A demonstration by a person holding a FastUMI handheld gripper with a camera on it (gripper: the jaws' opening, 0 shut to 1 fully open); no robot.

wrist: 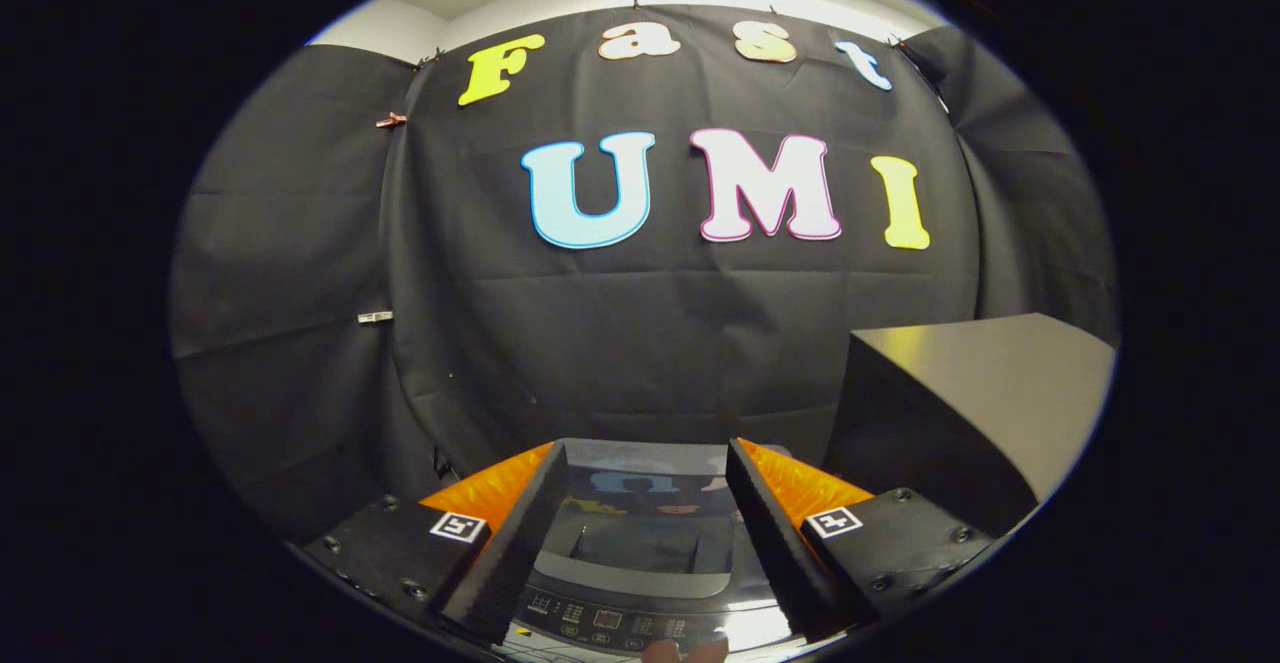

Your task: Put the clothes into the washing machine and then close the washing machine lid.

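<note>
The washing machine point(640, 583) lies below me, seen between and past my fingers. Its glossy dark lid point(650, 503) is down and mirrors the wall behind it. The control panel point(610, 623) with small buttons runs along the machine's near edge. My gripper point(648, 533) hovers above the lid, open, with nothing between its fingers. No clothes are in sight. A small pale fingertip-like shape point(685, 651) pokes in at the panel's near edge; I cannot tell what it is.
A dark box-shaped block point(960, 403) with a flat top stands right of the machine, close to the right finger. The black cloth wall point(640, 343) hangs right behind the machine.
</note>
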